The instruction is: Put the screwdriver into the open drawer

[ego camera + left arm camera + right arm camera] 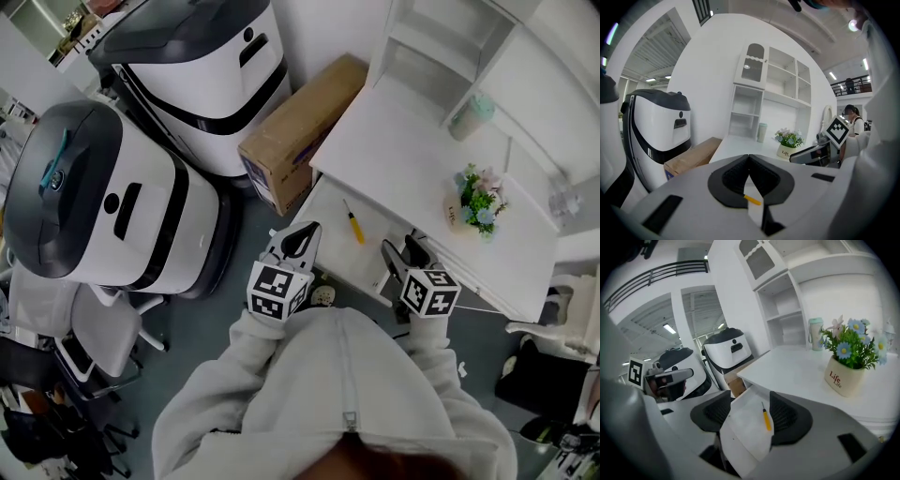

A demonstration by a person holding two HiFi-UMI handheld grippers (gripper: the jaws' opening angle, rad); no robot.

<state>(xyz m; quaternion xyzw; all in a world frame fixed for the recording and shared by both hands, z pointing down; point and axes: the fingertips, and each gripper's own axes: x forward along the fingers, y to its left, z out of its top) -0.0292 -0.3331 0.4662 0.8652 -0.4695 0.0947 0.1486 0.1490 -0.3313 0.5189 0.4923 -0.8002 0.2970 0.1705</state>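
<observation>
A yellow-handled screwdriver (353, 225) lies flat on the floor of the open white drawer (361, 262), which is pulled out from under the desk. Neither gripper touches it. My left gripper (302, 239) hangs over the drawer's left edge with its tips closed together and nothing held. In the left gripper view, the screwdriver (752, 199) shows through the gap below the shut left gripper (749, 158). My right gripper (403, 253) is open at the drawer's right side. In the right gripper view, the screwdriver (766, 418) lies on the drawer (740, 427), beyond the right gripper (750, 398).
The white desk (412, 141) carries a flower pot (478, 202) and a cup (472, 117) below shelving. A cardboard box (300, 127) leans at the desk's left end. Two large white machines (103, 197) (202, 66) stand to the left, with a chair (94, 333) nearby.
</observation>
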